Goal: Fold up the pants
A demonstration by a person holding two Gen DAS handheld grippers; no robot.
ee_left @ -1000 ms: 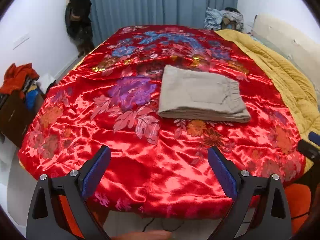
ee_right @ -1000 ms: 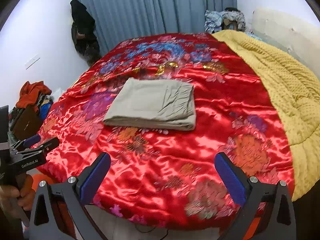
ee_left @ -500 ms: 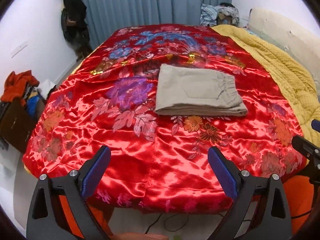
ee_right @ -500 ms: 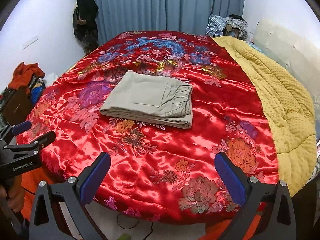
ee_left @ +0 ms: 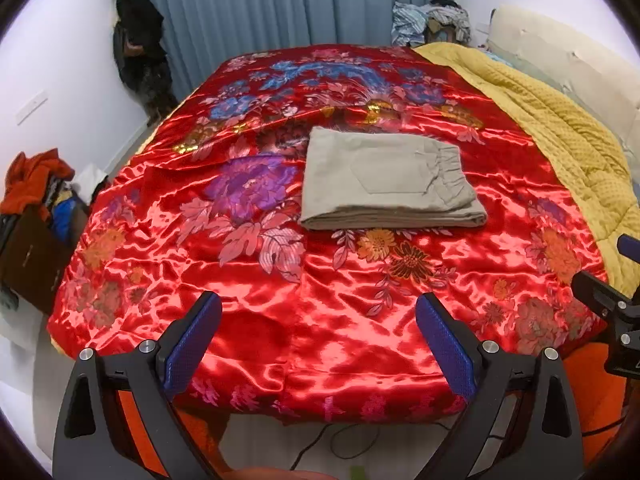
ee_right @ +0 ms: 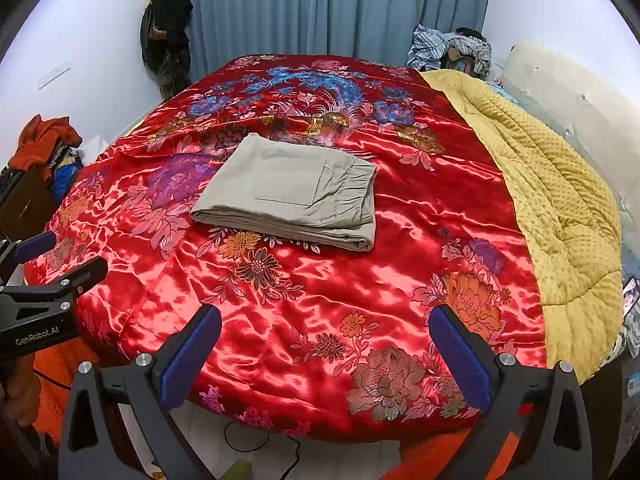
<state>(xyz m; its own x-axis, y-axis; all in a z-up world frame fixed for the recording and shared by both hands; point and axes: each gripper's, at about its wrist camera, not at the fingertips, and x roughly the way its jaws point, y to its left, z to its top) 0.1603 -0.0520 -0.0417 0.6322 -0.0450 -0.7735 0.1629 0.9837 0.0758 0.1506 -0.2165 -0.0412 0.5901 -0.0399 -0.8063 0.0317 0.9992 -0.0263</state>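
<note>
Beige pants [ee_left: 384, 180] lie folded into a flat rectangle on the red flowered satin bedspread [ee_left: 248, 320], with a back pocket facing up. They also show in the right wrist view [ee_right: 292, 194]. My left gripper [ee_left: 318, 340] is open and empty, held off the bed's near edge, well short of the pants. My right gripper [ee_right: 326, 348] is open and empty, also back from the near edge. The right gripper shows at the right edge of the left wrist view [ee_left: 612, 304]; the left gripper shows at the left of the right wrist view [ee_right: 44, 292].
A yellow quilt [ee_right: 560, 200] is bunched along the bed's right side. A pile of clothes [ee_right: 452, 50] sits at the far corner. A box with orange clothes [ee_left: 32, 208] stands on the floor at left. Dark clothing [ee_right: 166, 28] hangs by the blue curtain. Cables [ee_right: 260, 444] lie on the floor below.
Both grippers have drawn back and risen from the bed, so the pants look smaller and farther away. The pants have not moved. Both grippers stay open.
</note>
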